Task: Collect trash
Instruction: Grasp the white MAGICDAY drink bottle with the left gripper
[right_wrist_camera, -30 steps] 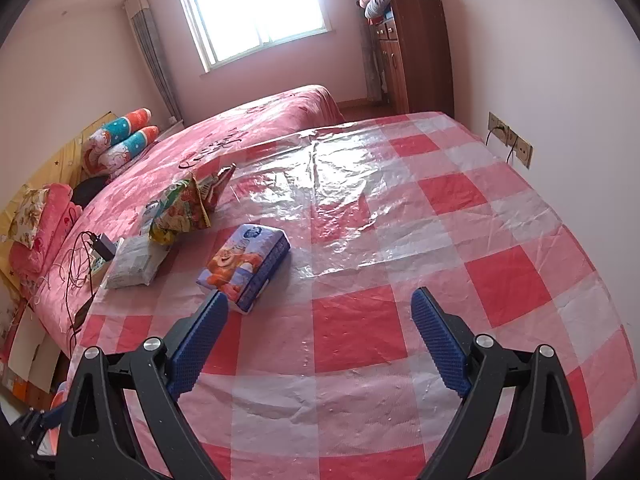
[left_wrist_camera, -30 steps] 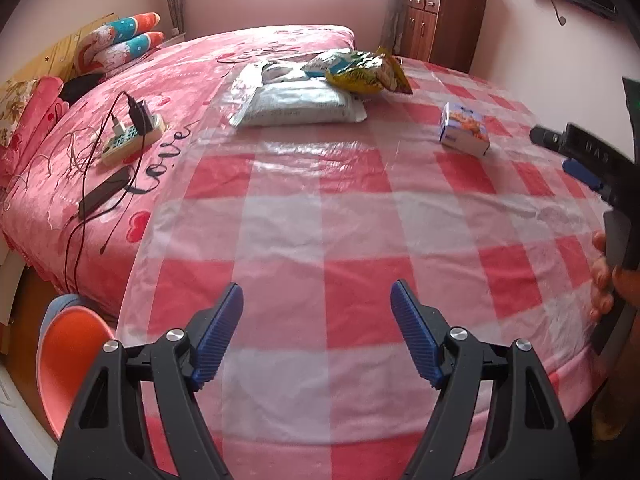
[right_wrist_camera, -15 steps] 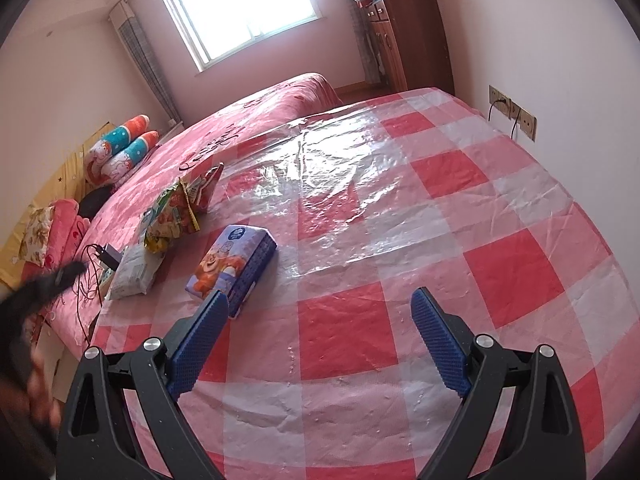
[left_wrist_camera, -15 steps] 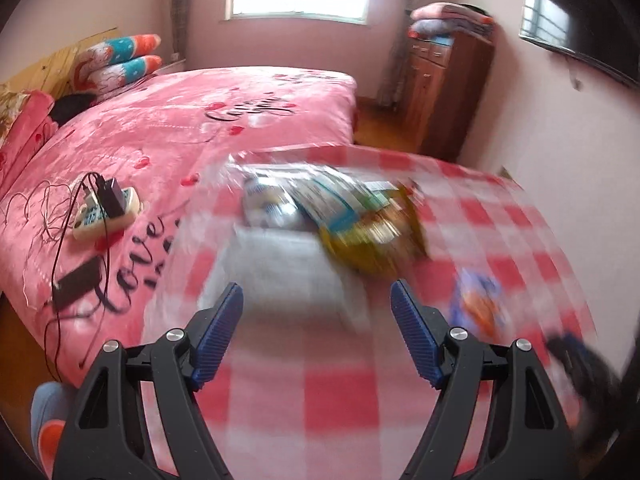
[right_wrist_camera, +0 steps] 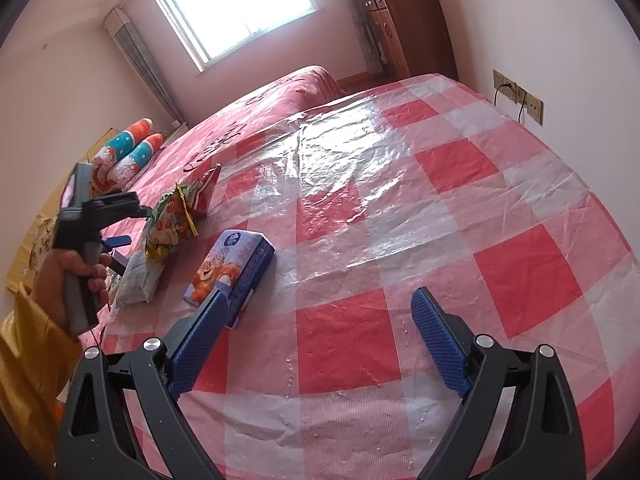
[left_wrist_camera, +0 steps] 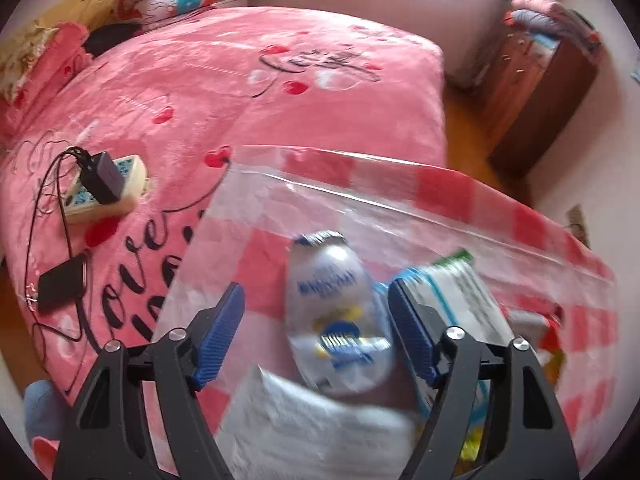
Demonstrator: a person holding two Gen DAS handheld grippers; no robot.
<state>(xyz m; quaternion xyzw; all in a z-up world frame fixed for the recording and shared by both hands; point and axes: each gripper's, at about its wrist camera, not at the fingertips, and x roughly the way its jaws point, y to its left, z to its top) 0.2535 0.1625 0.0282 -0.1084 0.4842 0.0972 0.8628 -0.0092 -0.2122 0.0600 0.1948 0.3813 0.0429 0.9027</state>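
The left gripper is hovering, fingers spread, over a clear wrapper on the table; the right gripper is idling, fingers spread.

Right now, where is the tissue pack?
In the right wrist view the tissue pack lies on the checked sheet, just ahead of the right gripper's left finger, right of the snack bags.

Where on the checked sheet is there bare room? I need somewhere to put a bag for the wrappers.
The checked sheet lies bare from the tissue pack across to the wall sockets, and in front of the right gripper. The left edge is crowded: snack bags, a white pouch and the left gripper over them.
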